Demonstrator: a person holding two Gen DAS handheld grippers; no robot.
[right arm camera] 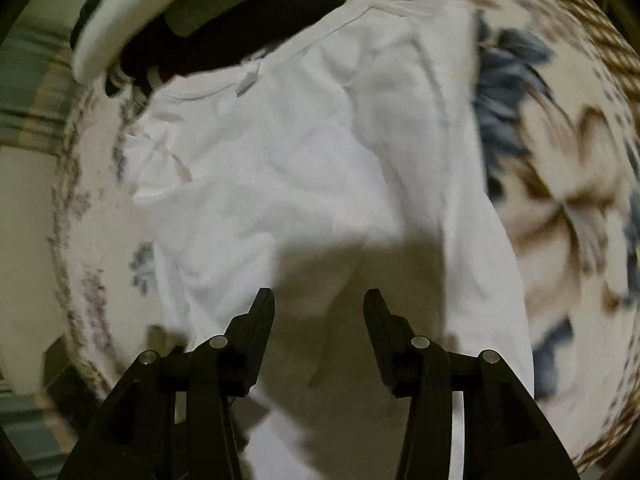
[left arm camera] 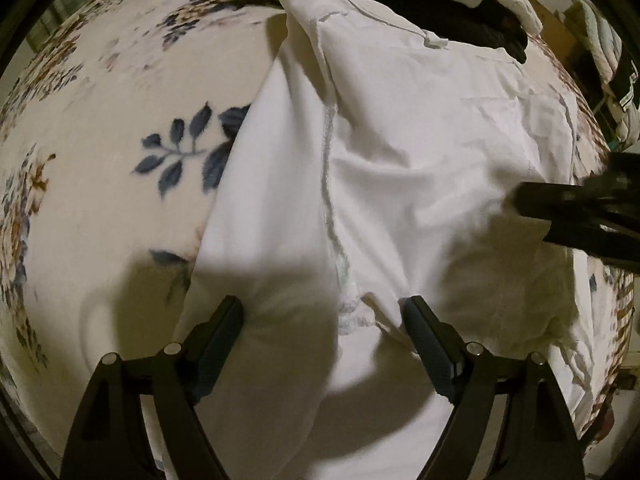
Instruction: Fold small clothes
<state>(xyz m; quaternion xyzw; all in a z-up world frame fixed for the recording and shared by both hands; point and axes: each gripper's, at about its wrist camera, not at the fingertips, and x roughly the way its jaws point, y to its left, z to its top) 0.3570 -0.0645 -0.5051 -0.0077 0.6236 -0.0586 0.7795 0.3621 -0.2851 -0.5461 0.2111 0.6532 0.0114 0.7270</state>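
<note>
White cloth, a small shirt (left arm camera: 400,160), is lying on a flowery blanket (left arm camera: 120,160), partly folded. Both grippers are hanging over its near end, gripping nothing. The left gripper (left arm camera: 322,312) is spread wide; the right gripper (right arm camera: 319,304) is half spread. Next, I think, one must pinch an edge and fold again. Only the left view is showing the long seam (left arm camera: 328,168); only the right view is showing the shirt's right edge.

We see our left gripper (left arm camera: 322,316) and right gripper (right arm camera: 319,308) as matching matte black tools, each with two tapered, wedge-tipped fingers (left arm camera: 424,332) faced with ribbed dark pads, joined to angular black linkage arms by round silver pivot pins (right arm camera: 219,342).
</note>
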